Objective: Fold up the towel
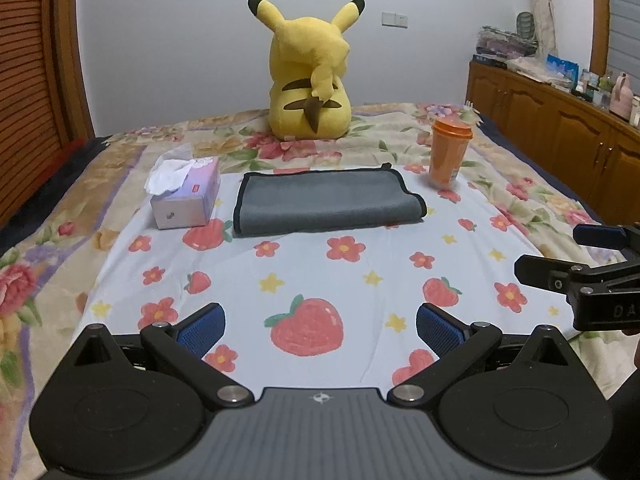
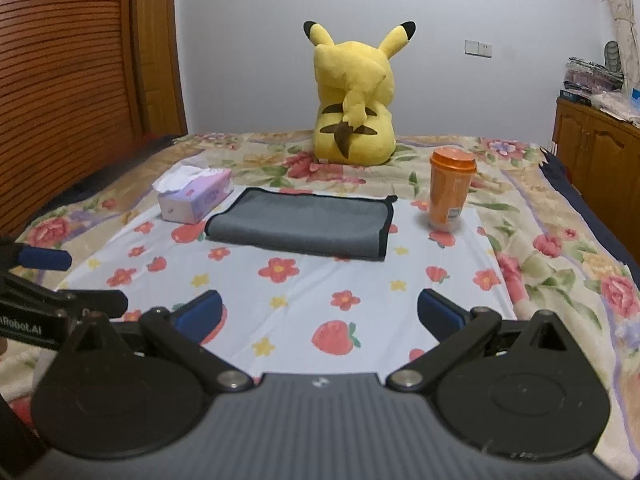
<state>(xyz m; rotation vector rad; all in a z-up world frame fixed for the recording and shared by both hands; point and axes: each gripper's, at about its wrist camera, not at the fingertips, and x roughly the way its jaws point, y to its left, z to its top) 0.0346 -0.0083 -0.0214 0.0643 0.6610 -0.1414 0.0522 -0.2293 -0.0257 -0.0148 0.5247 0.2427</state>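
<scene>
A grey towel [image 1: 326,202] with a black border lies folded in half on the white strawberry-print sheet [image 1: 320,280], well ahead of both grippers; it also shows in the right wrist view [image 2: 300,226]. My left gripper [image 1: 320,332] is open and empty, held above the near part of the sheet. My right gripper [image 2: 320,316] is open and empty too. It appears at the right edge of the left wrist view [image 1: 560,256], and the left gripper appears at the left edge of the right wrist view [image 2: 80,276].
A purple tissue box [image 1: 186,192] sits left of the towel, an orange lidded cup [image 1: 448,152] right of it. A yellow Pikachu plush [image 1: 310,76] sits behind. A floral bedspread [image 1: 60,240] surrounds the sheet. A wooden cabinet [image 1: 560,140] stands at right.
</scene>
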